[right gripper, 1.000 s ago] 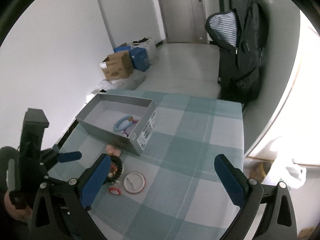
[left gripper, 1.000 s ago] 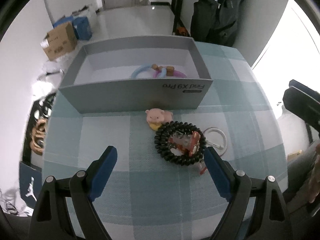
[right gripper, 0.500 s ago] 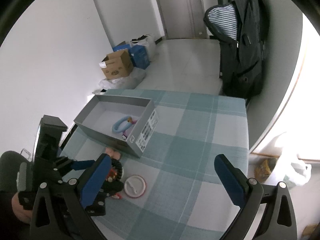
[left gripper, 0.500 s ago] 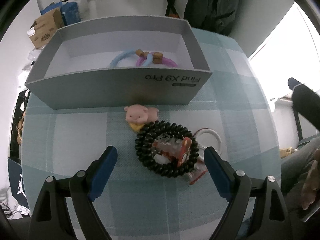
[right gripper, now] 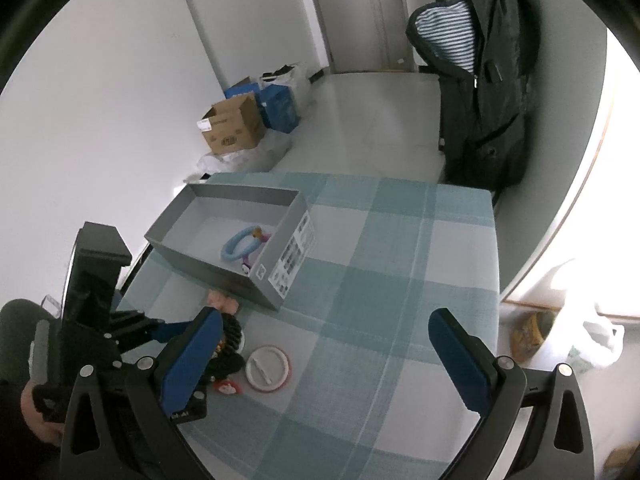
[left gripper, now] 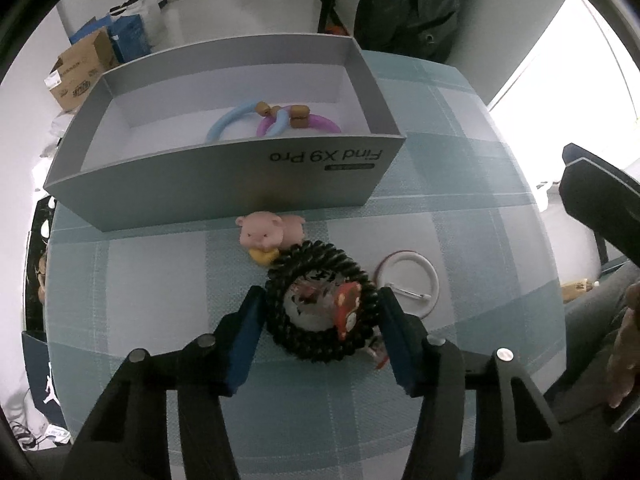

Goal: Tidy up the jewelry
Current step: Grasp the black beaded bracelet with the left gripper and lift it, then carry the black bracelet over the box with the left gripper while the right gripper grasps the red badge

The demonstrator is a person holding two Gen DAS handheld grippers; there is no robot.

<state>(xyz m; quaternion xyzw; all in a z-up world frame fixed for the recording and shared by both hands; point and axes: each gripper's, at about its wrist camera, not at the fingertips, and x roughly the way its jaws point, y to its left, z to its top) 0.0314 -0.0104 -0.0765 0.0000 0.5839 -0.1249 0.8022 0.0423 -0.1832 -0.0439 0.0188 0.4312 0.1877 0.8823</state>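
Observation:
A black bead bracelet (left gripper: 320, 344) lies on the checked tablecloth, ringed around a red-and-white trinket (left gripper: 346, 308). My left gripper (left gripper: 320, 294) points steeply down over it. Its jaws are closing, and the blue pads (left gripper: 250, 320) touch the bracelet on both sides. Beside it lie a pink pig figure (left gripper: 268, 232) and a white round pin badge (left gripper: 408, 280). The grey box (left gripper: 224, 176) behind holds a blue and a purple ring (left gripper: 236, 120). My right gripper (right gripper: 324, 320) hovers open over the cloth with nothing between its fingers. In its view the bracelet (right gripper: 234, 328) is partly hidden.
The table's far and right edges drop to the floor. A cardboard box (right gripper: 232, 128) and blue boxes stand by the wall, and a dark jacket (right gripper: 480, 92) hangs beyond the table. A person's hand (left gripper: 624, 352) shows at the right.
My left gripper has come down onto the bracelet, and its jaws have narrowed from wide apart to touching the beads. The right gripper has hardly moved.

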